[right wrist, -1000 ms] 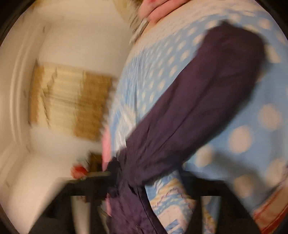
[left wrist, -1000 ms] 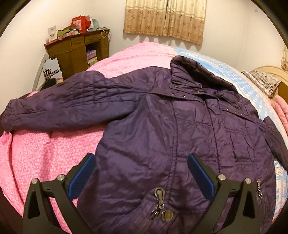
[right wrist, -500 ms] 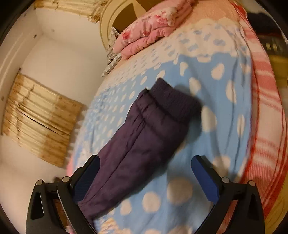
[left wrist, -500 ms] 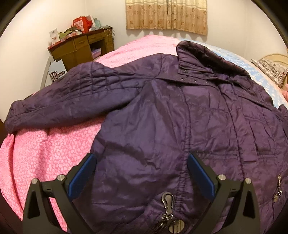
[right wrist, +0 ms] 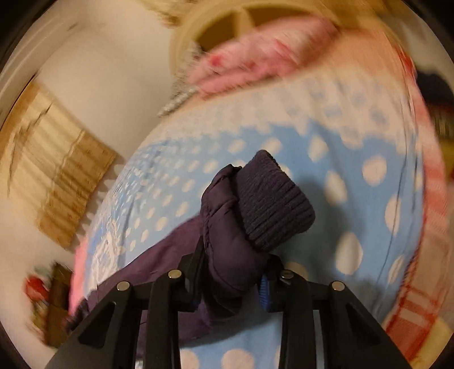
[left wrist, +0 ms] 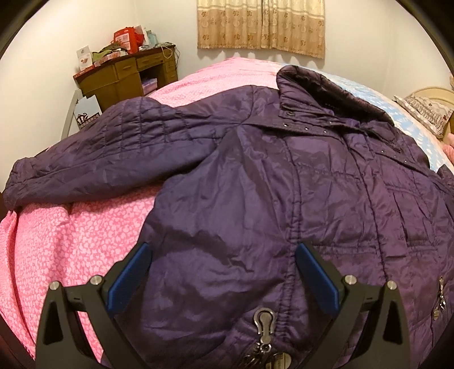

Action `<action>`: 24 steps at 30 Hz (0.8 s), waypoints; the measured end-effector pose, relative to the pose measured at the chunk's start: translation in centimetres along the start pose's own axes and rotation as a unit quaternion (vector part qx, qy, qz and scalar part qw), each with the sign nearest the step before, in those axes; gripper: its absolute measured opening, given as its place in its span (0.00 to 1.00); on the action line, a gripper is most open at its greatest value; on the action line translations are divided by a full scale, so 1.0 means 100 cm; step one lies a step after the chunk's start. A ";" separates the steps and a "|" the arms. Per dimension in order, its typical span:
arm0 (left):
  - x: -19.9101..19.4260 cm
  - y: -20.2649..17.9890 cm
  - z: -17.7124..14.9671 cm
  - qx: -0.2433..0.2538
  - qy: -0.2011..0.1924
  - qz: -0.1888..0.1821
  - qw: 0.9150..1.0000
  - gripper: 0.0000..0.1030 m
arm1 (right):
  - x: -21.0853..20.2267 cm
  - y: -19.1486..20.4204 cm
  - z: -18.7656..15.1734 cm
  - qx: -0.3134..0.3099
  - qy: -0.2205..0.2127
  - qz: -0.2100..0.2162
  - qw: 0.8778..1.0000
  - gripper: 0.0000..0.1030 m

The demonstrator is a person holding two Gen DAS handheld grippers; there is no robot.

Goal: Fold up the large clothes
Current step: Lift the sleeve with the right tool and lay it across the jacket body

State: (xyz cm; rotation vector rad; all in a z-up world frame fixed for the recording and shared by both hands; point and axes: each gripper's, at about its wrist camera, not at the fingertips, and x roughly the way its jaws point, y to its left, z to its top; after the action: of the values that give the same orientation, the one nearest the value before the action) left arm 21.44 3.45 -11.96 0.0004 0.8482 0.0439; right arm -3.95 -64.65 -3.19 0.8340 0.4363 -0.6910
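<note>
A large dark purple quilted jacket [left wrist: 283, 181] lies spread front-up on the bed, its left sleeve [left wrist: 93, 167] stretched out over the pink cover. My left gripper [left wrist: 224, 272] is open and empty, hovering just above the jacket's lower front near the zipper pull [left wrist: 265, 323]. In the right wrist view my right gripper [right wrist: 232, 281] is shut on the jacket's other sleeve [right wrist: 227, 244] just below its ribbed knit cuff [right wrist: 272, 201], and holds it lifted above the blue polka-dot sheet [right wrist: 354, 170].
A pink patterned cover [left wrist: 71, 241] covers the bed's left side. A wooden desk [left wrist: 127, 76] with clutter stands at the back left wall under a curtain [left wrist: 261, 25]. A folded pink blanket [right wrist: 269, 56] and the headboard [right wrist: 241, 17] lie beyond the sleeve.
My right gripper, open over the flat sleeve half a second ago, has closed on it and lifted the cuff. My left gripper has moved slightly forward over the jacket.
</note>
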 end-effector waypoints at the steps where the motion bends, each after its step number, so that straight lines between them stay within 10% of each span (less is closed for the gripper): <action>1: 0.000 0.000 0.000 0.000 0.000 0.000 1.000 1.00 | -0.015 0.023 -0.002 -0.034 -0.013 0.003 0.999 0.30; 10: -0.043 0.003 0.013 0.006 -0.048 -0.016 0.999 1.00 | -0.099 0.249 -0.072 -0.296 -0.049 0.125 0.946 0.29; 18: -0.073 0.046 0.023 -0.031 -0.093 -0.014 0.995 1.00 | -0.093 0.416 -0.229 -0.426 0.040 0.275 0.861 0.29; 24: -0.075 0.079 0.017 -0.045 -0.102 0.017 0.994 1.00 | -0.030 0.457 -0.351 -0.486 0.142 0.277 0.817 0.28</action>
State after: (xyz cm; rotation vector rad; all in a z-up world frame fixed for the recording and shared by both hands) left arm 17.47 11.11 -5.08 -0.0634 0.6423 0.1122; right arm 23.18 -13.89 1.31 0.0403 0.6873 0.2459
